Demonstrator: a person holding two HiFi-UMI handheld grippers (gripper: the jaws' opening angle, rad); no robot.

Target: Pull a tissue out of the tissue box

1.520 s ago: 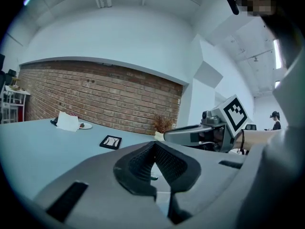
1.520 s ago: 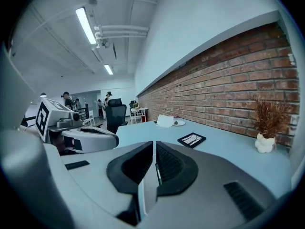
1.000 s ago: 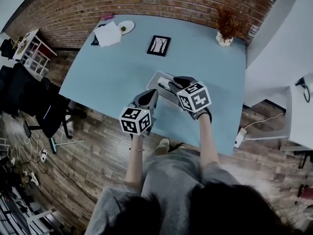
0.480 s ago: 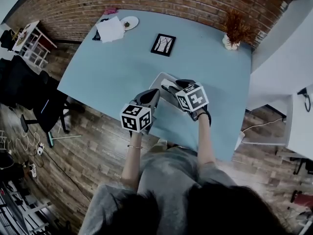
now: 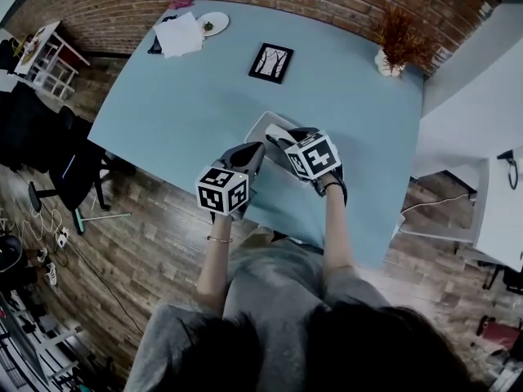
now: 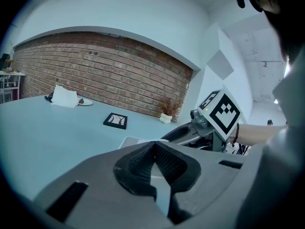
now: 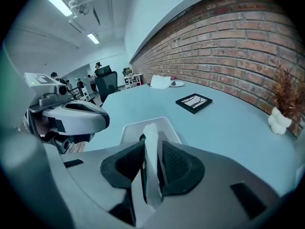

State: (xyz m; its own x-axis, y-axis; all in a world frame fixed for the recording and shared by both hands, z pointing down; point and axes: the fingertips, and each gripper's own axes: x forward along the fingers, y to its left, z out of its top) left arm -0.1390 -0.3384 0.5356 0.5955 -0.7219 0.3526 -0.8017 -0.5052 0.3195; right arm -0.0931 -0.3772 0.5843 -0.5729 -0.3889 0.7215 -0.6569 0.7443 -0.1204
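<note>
A white tissue box (image 5: 263, 129) lies on the light blue table (image 5: 180, 113), near its front edge. My right gripper (image 5: 282, 142) hangs over the box and points down at it. In the right gripper view a white tissue (image 7: 151, 133) stands up out of the box (image 7: 131, 130) between the jaws of that gripper (image 7: 152, 149). The jaws are closing, and a thin gap still shows beside the tissue. My left gripper (image 5: 250, 155) hovers at the box's near left side. Its tips (image 6: 153, 146) meet with nothing between them.
A black picture frame (image 5: 270, 62) lies mid-table. A dried plant in a white vase (image 5: 392, 55) stands at the far right corner. Papers (image 5: 180, 35) and a small plate (image 5: 211, 23) sit at the far left corner. A black chair (image 5: 49, 153) stands left of the table.
Both grippers have come down a little toward the tissue box. The right one has tipped more steeply down over it.
</note>
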